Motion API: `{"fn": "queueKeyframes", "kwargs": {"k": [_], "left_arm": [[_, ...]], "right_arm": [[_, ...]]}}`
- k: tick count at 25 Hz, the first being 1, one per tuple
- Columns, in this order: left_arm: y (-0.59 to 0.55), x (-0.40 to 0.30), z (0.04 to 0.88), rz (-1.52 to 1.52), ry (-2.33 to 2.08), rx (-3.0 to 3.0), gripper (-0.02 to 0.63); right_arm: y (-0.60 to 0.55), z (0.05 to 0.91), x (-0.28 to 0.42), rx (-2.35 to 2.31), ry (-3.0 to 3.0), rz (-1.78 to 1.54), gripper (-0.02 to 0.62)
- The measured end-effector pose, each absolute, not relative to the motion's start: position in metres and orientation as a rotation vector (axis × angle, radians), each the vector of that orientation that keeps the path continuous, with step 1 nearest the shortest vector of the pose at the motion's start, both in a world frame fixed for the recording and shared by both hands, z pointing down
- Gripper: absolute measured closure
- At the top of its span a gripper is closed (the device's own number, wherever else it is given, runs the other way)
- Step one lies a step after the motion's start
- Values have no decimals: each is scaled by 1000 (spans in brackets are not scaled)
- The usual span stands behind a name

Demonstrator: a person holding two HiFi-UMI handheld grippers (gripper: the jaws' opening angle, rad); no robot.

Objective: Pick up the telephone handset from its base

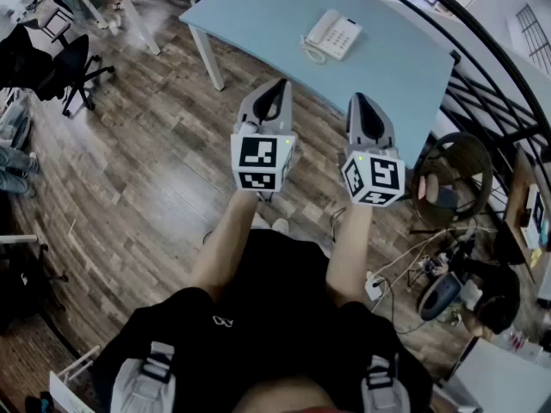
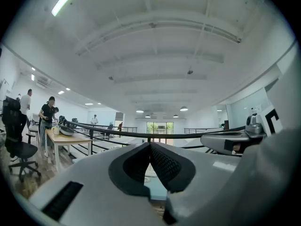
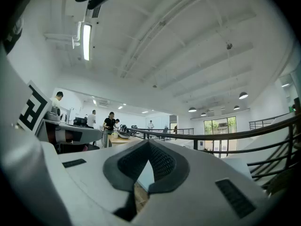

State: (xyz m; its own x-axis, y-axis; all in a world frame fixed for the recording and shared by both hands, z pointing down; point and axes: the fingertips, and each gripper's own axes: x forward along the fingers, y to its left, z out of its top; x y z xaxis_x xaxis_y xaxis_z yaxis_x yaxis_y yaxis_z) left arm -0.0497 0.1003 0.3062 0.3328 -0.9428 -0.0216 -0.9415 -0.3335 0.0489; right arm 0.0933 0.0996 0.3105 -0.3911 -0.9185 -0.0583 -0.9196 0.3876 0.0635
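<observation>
- At desk (image 1: 258,15) middle: handset (image 1: 319,29) on telephone base (image 1: 337,39), well ahead.
- Both clenched, empty: left gripper (image 1: 277,87), right gripper (image 1: 359,100).
- Operator should open one early, straddle handset's middle, lift straight.

bright, even light everywhere. a ceiling strip light (image 3: 86,41) glares in the right gripper view, the far window (image 2: 160,127) blows out. both gripper views bow hard, corners black, foreground soft.
</observation>
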Motion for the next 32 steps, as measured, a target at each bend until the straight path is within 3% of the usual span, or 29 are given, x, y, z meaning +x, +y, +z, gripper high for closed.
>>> {"fn": "queueKeyframes", "kwargs": {"k": [32], "left_arm": [[67,-23,293,-56,-1807,2593,607]], "right_arm": [[51,324,137,-1629,2523,-39,600]]}}
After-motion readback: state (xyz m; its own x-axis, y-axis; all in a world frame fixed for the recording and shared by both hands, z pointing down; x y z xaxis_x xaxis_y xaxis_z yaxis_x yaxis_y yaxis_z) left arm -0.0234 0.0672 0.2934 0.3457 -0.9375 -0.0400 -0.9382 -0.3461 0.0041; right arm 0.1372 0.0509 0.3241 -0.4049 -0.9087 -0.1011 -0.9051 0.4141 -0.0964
